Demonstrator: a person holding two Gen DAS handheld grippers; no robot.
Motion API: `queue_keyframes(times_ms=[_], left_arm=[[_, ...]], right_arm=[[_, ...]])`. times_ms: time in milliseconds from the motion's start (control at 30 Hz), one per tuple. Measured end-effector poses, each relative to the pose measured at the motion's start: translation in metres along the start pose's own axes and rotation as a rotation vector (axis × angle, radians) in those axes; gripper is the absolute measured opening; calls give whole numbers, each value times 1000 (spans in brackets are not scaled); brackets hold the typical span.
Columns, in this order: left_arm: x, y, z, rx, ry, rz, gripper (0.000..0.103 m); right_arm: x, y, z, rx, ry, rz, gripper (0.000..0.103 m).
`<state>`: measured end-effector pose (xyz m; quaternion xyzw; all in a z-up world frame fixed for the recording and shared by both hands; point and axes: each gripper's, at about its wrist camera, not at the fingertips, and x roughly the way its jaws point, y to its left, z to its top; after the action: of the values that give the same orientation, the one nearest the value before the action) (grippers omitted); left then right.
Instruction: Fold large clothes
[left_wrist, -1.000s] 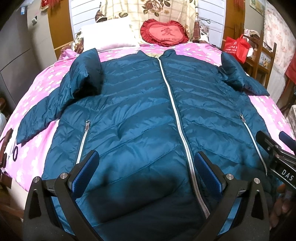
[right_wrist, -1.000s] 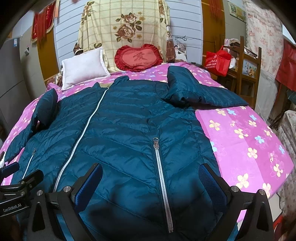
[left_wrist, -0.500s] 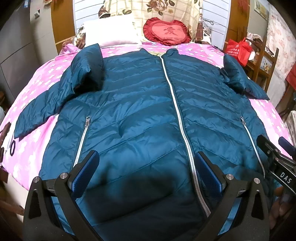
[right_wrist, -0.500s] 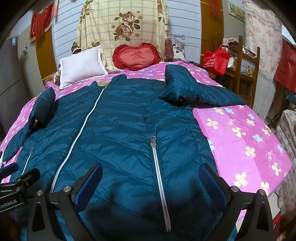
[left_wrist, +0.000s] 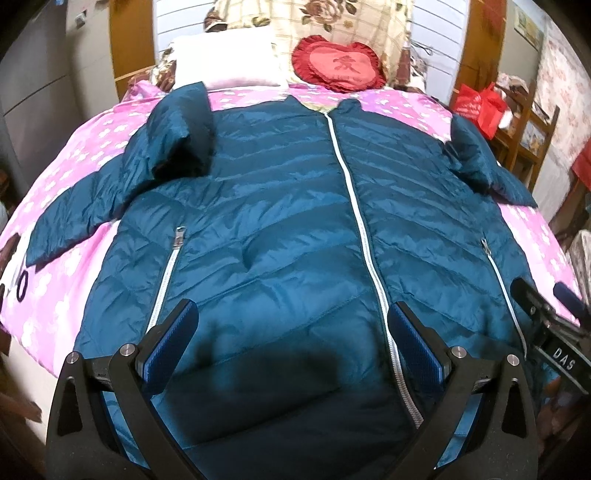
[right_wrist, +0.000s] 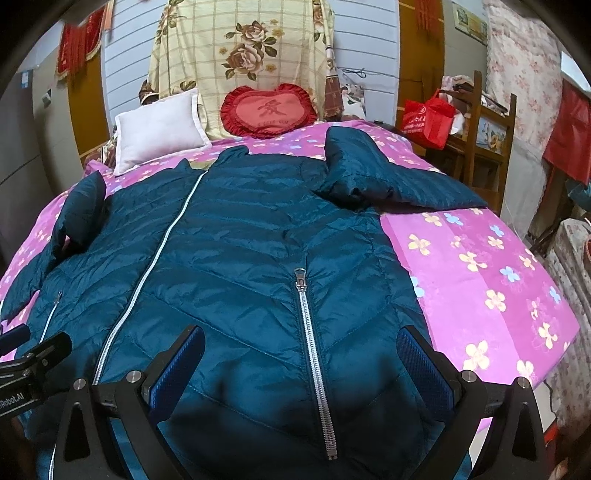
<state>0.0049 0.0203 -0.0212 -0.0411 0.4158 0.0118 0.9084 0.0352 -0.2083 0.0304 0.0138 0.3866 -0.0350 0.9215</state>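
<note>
A large teal puffer jacket (left_wrist: 288, 221) lies face up on the bed, zipped with a white centre zipper (left_wrist: 354, 206), collar toward the pillows; it also shows in the right wrist view (right_wrist: 251, 258). Its left sleeve (left_wrist: 110, 184) is bent with the cuff folded up; its right sleeve (right_wrist: 388, 181) lies bent on the sheet. My left gripper (left_wrist: 291, 343) is open above the hem, left of the centre zipper. My right gripper (right_wrist: 301, 365) is open above the hem, astride the right pocket zipper (right_wrist: 314, 350). Neither holds anything.
The bed has a pink flowered sheet (right_wrist: 480, 280). A white pillow (right_wrist: 159, 129) and a red heart cushion (right_wrist: 269, 110) lie at the head. A wooden chair with a red bag (right_wrist: 424, 118) stands to the right. The bed's right edge drops off nearby.
Both views have shifted slightly, with the jacket's collar and the pillows sitting a little lower in the left wrist view. Both grippers stay open; the jacket has not moved.
</note>
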Motion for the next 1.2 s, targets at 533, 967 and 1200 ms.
queue_keyframes(times_ms=[533,967,1200], left_arm=[[7,149,32,-144,-43,183,103],[93,352,67,-372,167,386,93],[114,331,80,-284,167,323,56]], right_arm=[[12,-6,57,-77,-172,-28,103],[25,4,41,-119,-79,2,103],[33,-8,40,-80,-39,-7,103]])
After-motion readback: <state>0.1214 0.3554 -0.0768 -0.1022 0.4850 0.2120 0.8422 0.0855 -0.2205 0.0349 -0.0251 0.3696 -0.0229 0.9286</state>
